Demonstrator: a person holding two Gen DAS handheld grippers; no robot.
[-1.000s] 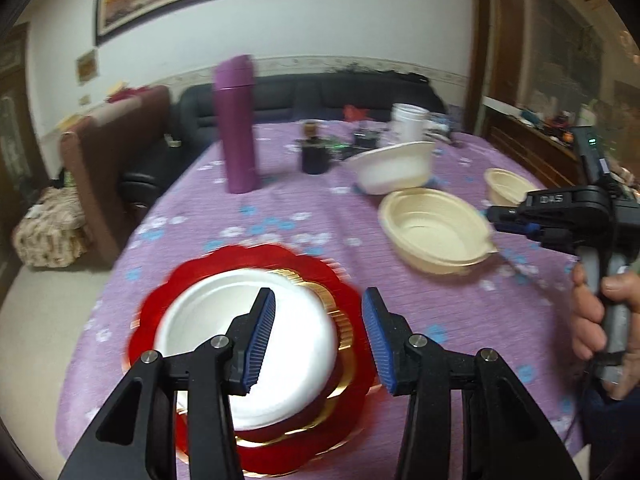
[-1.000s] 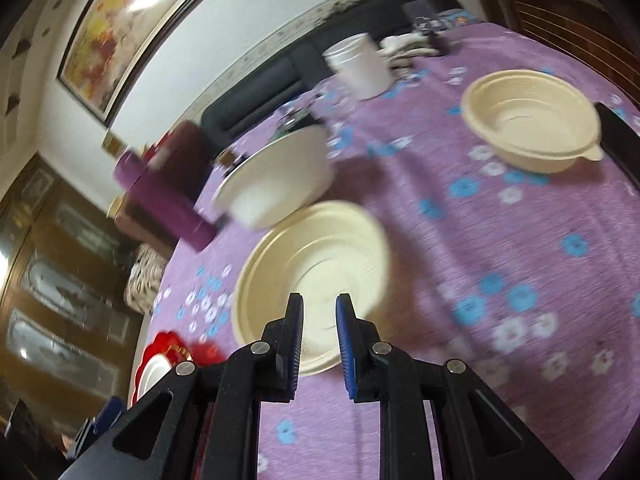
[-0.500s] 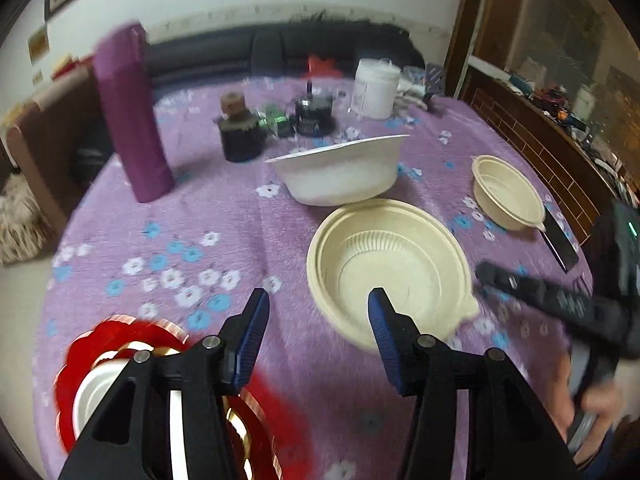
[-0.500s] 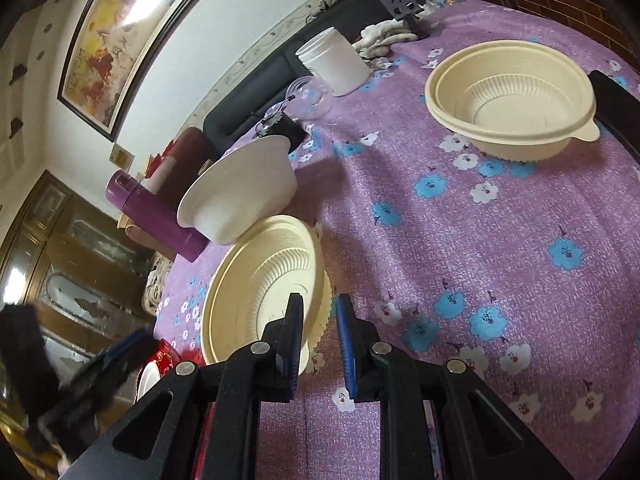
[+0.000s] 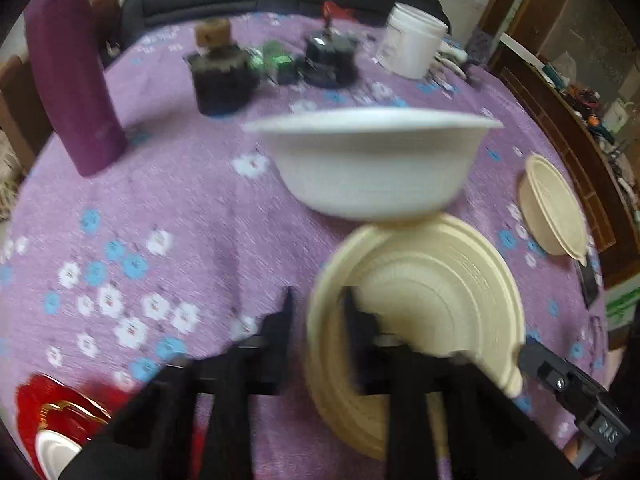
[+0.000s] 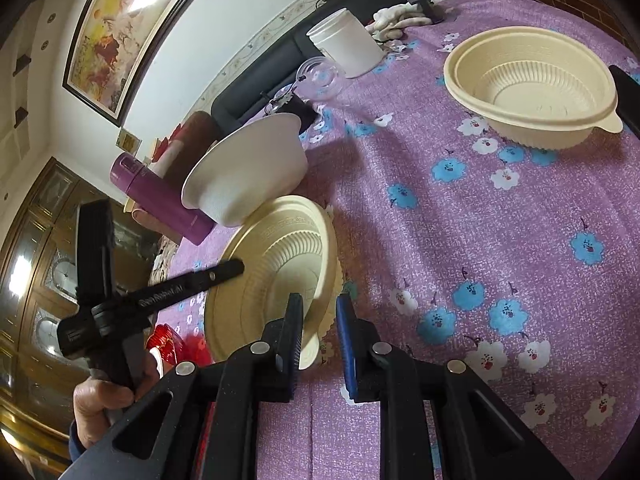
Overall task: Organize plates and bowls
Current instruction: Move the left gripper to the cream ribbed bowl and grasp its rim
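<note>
On my left gripper (image 5: 316, 320) the two fingers stand narrow with the near rim of the large cream bowl (image 5: 420, 304) between them, one finger outside the wall and one inside. This view is blurred by motion, so I cannot tell if the pads truly press the rim. In the right wrist view one left finger (image 6: 192, 282) lies across the inside of the same bowl (image 6: 280, 264).

On my right gripper (image 6: 318, 336) the jaws are narrow with a small gap. The lip of the bowl sits at this gap, at the inner finger, but I cannot tell whether it is pinched.

From the left gripper, the white bowl (image 5: 372, 160) stands at 12 o'clock, its base just beside the far rim of the cream bowl, maybe touching. A smaller cream bowl (image 5: 554, 208) is at 2 o'clock, well apart and near the table edge. The purple bottle (image 5: 70, 88) stands upright at 10 o'clock. At 8 o'clock the red plate (image 5: 48, 404) with a white plate (image 5: 54, 450) on it lies at the near edge.

Between the bottle and the large bowl, from 9 to 11 o'clock, only the purple tablecloth (image 5: 160, 200) shows. The white tub (image 5: 412, 42) and dark jars (image 5: 224, 76) stand at the far side.
</note>
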